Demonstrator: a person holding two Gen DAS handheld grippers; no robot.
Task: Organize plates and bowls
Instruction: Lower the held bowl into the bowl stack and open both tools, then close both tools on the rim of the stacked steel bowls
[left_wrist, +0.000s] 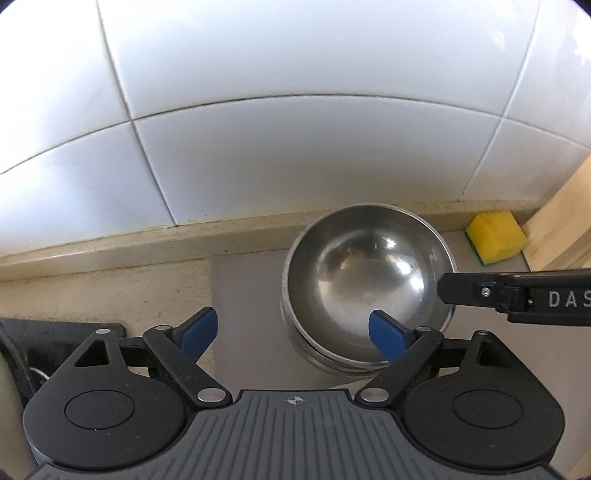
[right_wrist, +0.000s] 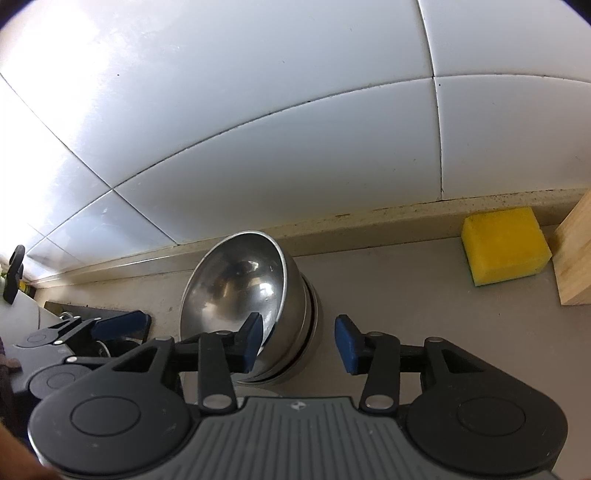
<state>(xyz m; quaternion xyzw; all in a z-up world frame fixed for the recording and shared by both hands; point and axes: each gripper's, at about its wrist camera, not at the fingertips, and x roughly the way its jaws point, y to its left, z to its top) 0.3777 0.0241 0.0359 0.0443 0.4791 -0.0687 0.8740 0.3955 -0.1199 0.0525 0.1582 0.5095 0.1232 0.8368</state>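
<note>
A stack of nested steel bowls (left_wrist: 365, 284) stands on a grey mat (left_wrist: 251, 295) near the tiled wall; it also shows in the right wrist view (right_wrist: 240, 291). My left gripper (left_wrist: 291, 334) is open and empty, just left of the stack, its right finger over the near rim. My right gripper (right_wrist: 299, 343) is open, its jaws straddling the right rim of the top bowl, one blue pad inside and one outside. The right gripper's finger (left_wrist: 480, 291) shows in the left wrist view at the bowl's right rim. The left gripper (right_wrist: 118, 325) shows at left in the right wrist view.
A yellow sponge (right_wrist: 504, 245) lies on the mat by the wall, right of the bowls. A wooden block (right_wrist: 576, 258) stands at the far right. A beige stone counter (left_wrist: 110, 291) and a dark object (left_wrist: 62, 336) lie to the left.
</note>
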